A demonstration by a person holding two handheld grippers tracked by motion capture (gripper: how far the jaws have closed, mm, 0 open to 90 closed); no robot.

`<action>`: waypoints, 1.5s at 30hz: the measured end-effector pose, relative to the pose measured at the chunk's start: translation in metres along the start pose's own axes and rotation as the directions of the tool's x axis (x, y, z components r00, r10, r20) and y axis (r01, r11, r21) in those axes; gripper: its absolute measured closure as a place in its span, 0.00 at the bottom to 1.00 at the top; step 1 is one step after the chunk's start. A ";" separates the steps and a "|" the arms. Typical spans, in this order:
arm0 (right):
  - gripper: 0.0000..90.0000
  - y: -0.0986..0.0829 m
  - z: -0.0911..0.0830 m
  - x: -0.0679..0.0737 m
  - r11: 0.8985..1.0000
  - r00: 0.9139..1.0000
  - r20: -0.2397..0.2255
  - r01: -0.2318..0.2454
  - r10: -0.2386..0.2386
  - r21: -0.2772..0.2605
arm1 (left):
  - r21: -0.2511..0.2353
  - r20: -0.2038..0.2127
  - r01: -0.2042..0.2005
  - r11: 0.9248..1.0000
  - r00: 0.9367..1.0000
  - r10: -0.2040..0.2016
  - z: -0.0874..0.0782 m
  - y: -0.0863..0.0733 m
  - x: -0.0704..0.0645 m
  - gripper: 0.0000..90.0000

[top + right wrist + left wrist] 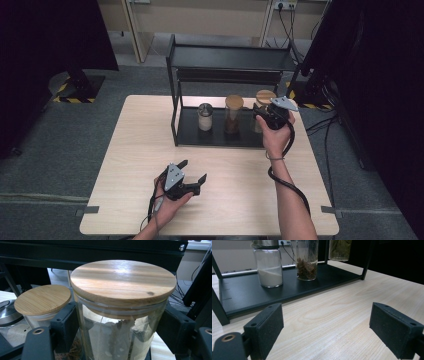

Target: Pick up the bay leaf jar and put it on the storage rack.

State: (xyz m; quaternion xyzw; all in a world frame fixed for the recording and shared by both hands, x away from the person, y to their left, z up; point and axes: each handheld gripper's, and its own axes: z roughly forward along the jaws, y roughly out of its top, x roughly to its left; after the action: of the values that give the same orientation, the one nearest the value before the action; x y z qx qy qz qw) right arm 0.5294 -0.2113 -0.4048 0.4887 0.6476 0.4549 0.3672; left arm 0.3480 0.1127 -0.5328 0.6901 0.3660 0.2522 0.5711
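Observation:
Three glass jars stand in a row on the lower tray of a black rack [215, 136]. The left one [205, 117] has a metal lid and white powder [268, 267]. The middle one [233, 114] has a wooden lid [42, 300] and brown pieces inside [306, 262]. The right jar [264, 96] has a wide wooden lid [122, 282]. My right gripper [118, 332] has a jaw pressed against each side of its glass just under the lid. My left gripper [193, 170] rests low over the table front, open and holding nothing [324, 327].
The rack's upper shelf [230, 60] overhangs the jars closely. The light wooden table [140, 150] has bare room left of and in front of the rack. Dark curtains, stands and cables surround the table on the floor.

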 end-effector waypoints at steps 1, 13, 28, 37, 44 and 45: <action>0.28 0.000 0.001 0.000 1.000 1.000 0.000 -0.003 0.003 0.001 | 0.000 0.000 0.001 1.000 1.000 -0.001 0.000 0.000 0.000 0.13; 0.28 -0.002 0.007 -0.003 1.000 1.000 0.010 -0.010 0.010 0.014 | 0.000 0.000 0.000 1.000 1.000 0.000 0.000 0.000 0.000 0.13; 0.28 -0.002 0.018 -0.003 0.999 1.000 0.013 -0.009 0.008 0.033 | -0.001 0.001 0.003 1.000 1.000 -0.003 0.000 0.000 0.000 0.13; 0.28 0.000 0.024 -0.001 0.999 1.000 0.016 0.000 -0.001 0.041 | -0.003 0.002 0.003 1.000 1.000 -0.003 0.000 0.000 0.000 0.13; 0.28 0.001 0.028 -0.001 0.999 1.000 0.022 0.000 -0.001 0.044 | -0.003 0.002 0.002 1.000 1.000 -0.002 0.000 0.000 0.000 0.13; 0.28 0.001 0.029 -0.002 0.999 1.000 0.023 0.004 -0.005 0.046 | -0.003 0.002 0.002 1.000 1.000 -0.002 0.000 0.000 0.000 0.13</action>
State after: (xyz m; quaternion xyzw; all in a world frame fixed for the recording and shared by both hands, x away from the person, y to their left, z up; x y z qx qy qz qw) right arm 0.5566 -0.2060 -0.4128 0.5006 0.6548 0.4333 0.3645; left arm 0.3479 0.1130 -0.5329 0.6892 0.3658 0.2517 0.5726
